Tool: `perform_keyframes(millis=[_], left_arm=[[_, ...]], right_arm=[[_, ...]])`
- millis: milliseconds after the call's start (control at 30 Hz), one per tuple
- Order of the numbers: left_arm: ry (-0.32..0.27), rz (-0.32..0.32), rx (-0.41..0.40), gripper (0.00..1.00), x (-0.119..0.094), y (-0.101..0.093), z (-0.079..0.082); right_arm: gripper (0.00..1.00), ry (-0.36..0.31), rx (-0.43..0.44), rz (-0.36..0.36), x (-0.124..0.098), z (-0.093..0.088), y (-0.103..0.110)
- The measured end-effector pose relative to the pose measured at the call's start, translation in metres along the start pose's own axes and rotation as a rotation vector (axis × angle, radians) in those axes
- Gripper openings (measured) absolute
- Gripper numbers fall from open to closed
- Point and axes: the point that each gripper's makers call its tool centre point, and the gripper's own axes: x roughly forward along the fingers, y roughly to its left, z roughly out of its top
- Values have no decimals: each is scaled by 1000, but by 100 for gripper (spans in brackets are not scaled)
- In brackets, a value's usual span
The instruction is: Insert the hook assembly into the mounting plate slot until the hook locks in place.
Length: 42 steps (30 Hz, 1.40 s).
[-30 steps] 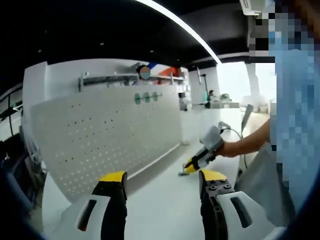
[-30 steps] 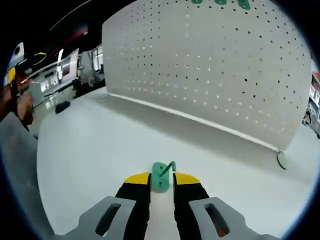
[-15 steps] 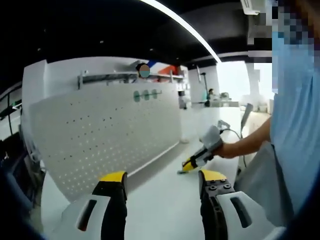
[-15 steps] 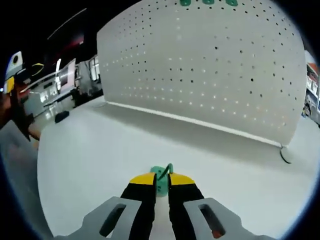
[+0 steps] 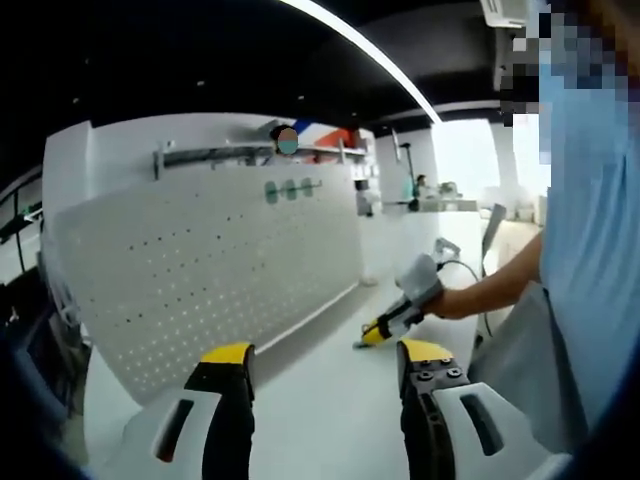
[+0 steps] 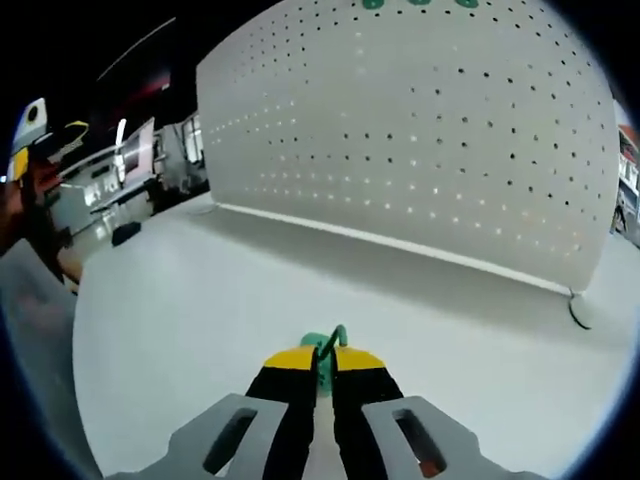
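Right gripper view has the right gripper (image 6: 322, 362) low over the white tabletop (image 6: 180, 330), its yellow-tipped jaws pinched on a small green hook assembly (image 6: 322, 345) whose bent wire pokes up just past the tips. Ahead of the jaws, well apart, stands the white perforated mounting plate (image 6: 420, 140), upright on the table, with three green hooks (image 5: 289, 189) already hanging in a row near its top edge, as the left gripper view shows. So the pickup looks done; what is left, by my judgement, is the carry to the plate, lining the hook with a slot, and pressing until it locks. In the left gripper view the left gripper (image 5: 325, 365) is held back over the near edge of the table, jaws spread wide and holding nothing, aimed along the board. Beyond its right jaw a person's hand (image 5: 455, 298) reaches in with the other gripper angled down at the tabletop.
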Motion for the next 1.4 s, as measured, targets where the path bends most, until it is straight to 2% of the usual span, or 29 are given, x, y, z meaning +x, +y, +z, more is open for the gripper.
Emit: perform_keyframes(millis=[300, 400, 600, 833, 1200, 1400], left_arm=[[14, 2, -7, 59, 2, 0, -5], [17, -3, -8, 59, 3, -1, -6], [20, -22, 0, 58, 7, -5, -6], [31, -52, 21, 57, 12, -8, -7], [78, -127, 60, 55, 19, -13, -16], [108, -170, 87, 54, 26, -17, -22]], right_arm=[[1, 6, -43, 29, 6, 2, 6], [1, 6, -81, 44, 4, 6, 12], [1, -6, -104, 73, 1, 15, 23], [1, -17, -127, 102, -2, 29, 34], [1, -20, -203, 188, -12, 47, 70], [1, -19, -227, 217, -16, 51, 82]])
